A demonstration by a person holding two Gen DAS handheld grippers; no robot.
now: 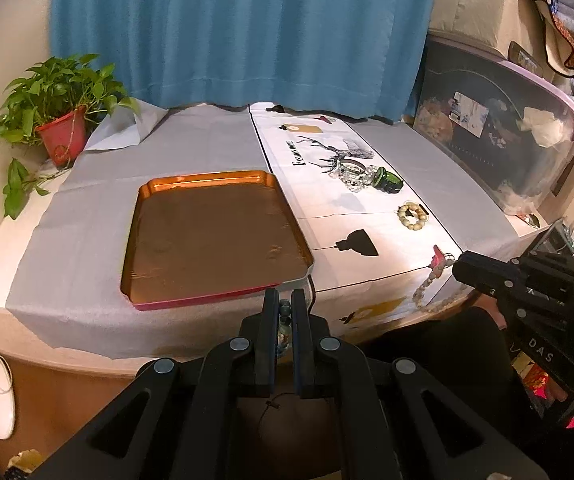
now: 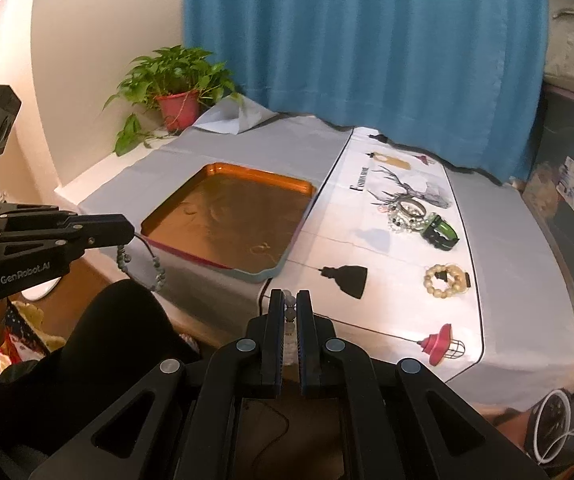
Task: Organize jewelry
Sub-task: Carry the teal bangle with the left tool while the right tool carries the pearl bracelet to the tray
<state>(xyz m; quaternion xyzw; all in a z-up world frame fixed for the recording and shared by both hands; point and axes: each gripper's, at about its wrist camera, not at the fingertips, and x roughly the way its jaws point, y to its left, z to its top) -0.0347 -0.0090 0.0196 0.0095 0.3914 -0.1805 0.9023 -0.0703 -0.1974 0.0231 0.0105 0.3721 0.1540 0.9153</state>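
1. Both grippers carry beads. The left gripper point(image 1: 283, 308) has its jaws closed on a dark green bead strand point(image 2: 155, 270), which dangles at the left edge of the right wrist view.
2. The right gripper point(image 2: 290, 308) has its jaws closed on a pale bead strand point(image 1: 427, 290), low at the right of the left wrist view.
3. I judge the step is carrying each strand to the orange tray point(image 1: 135, 240), mid-frame on the bench point(image 1: 87, 208). Best to hold the strands apart, lower them over the tray floor, then let go so nothing snags the rim.
4. Counted: one tray, two held strands. On the printed cloth point(image 1: 367, 216) lie one cream bead bracelet point(image 1: 411, 216), one green bangle point(image 1: 389, 184) and a tangled pile point(image 1: 351, 174) too mixed to count.
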